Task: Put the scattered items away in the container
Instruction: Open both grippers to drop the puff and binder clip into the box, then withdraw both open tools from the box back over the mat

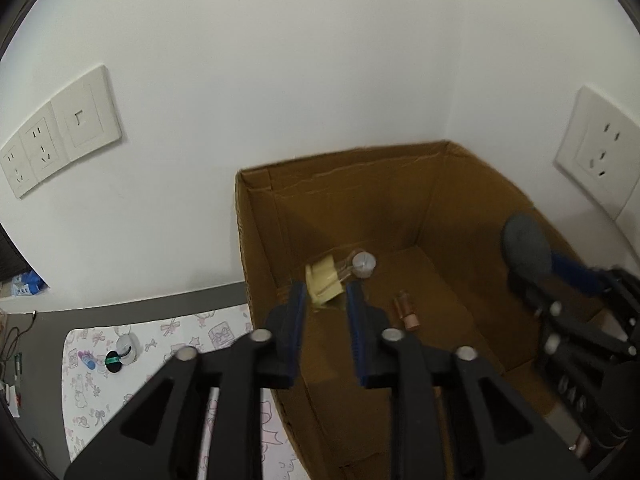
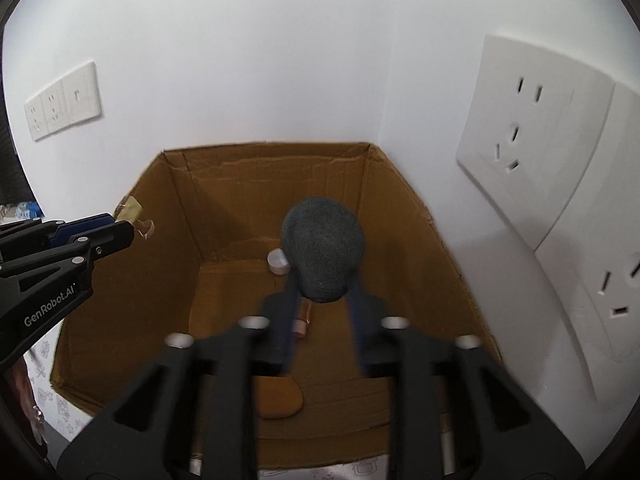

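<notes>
An open cardboard box (image 1: 340, 156) (image 2: 260, 146) stands in the wall corner. My left gripper (image 1: 326, 294) hangs over its left side, open. A yellow folded item with clear wrapping (image 1: 322, 278) (image 2: 130, 208) sits loose between its fingertips, with a gap on the right side. My right gripper (image 2: 324, 300) (image 1: 576, 280) is over the box's right side, also open. A dark grey rounded sponge (image 2: 323, 254) (image 1: 526, 246) is at its fingertips. On the box floor lie a small white cap (image 1: 364, 264) (image 2: 278, 261) and a copper-coloured tube (image 1: 406, 312) (image 2: 304, 322).
A brown oval pad (image 2: 280, 400) lies at the near end of the box floor. Left of the box, a patterned mat (image 1: 180, 332) holds a black round item (image 1: 114, 362) and a small bottle (image 1: 86, 360). Wall sockets (image 1: 44, 148) (image 2: 524, 136) flank the corner.
</notes>
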A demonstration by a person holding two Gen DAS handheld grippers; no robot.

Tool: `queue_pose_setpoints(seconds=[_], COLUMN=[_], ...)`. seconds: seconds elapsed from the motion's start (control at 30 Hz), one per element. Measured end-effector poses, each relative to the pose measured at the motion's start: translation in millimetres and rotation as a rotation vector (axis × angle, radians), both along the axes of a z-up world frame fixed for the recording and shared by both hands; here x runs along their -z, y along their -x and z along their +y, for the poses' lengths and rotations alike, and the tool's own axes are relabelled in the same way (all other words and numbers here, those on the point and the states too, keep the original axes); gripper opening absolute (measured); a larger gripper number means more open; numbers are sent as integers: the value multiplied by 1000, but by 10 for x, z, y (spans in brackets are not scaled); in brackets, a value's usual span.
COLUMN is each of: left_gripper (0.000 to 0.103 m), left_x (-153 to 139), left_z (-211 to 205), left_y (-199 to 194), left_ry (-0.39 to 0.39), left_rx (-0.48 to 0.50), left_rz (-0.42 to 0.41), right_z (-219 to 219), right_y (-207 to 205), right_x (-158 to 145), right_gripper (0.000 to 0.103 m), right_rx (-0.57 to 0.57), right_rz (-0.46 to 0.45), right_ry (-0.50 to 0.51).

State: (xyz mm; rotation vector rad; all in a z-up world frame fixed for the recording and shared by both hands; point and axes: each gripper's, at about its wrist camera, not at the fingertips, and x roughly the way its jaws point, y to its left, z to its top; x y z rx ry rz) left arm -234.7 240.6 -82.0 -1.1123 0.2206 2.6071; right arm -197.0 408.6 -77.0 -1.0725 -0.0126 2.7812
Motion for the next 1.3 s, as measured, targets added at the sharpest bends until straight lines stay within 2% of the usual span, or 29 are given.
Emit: queue_pose_setpoints(seconds=[0.03, 0.07, 0.13, 0.23, 0.47, 1.23, 1.3], left_gripper=[67, 72, 73, 82, 82, 82, 85], left_x=[15, 13, -26, -47, -5, -122, -129], left_z=[18, 22, 13, 19, 15, -94, -105], left_y=[2, -6, -25, -13, 4, -162, -182], left_ry=[13, 10, -5, 14, 35, 56, 60], left_rx=[-1, 0, -11, -28, -31, -55, -57], left_rz=[-1, 2, 20, 33, 27, 61, 61], right_z=[6, 11, 9, 5, 25, -22, -35], right_y=[5, 5, 11, 21, 15, -141, -166], right_x=[15, 29, 47, 69, 53, -35, -50], right_gripper=[78, 82, 92, 92, 92, 92, 92], right_rx=[5, 9, 11, 8, 6, 8, 9], right_rz=[-4, -3, -12, -22, -13, 13, 16], right_ry=[1, 5, 6, 4, 17, 15, 14])
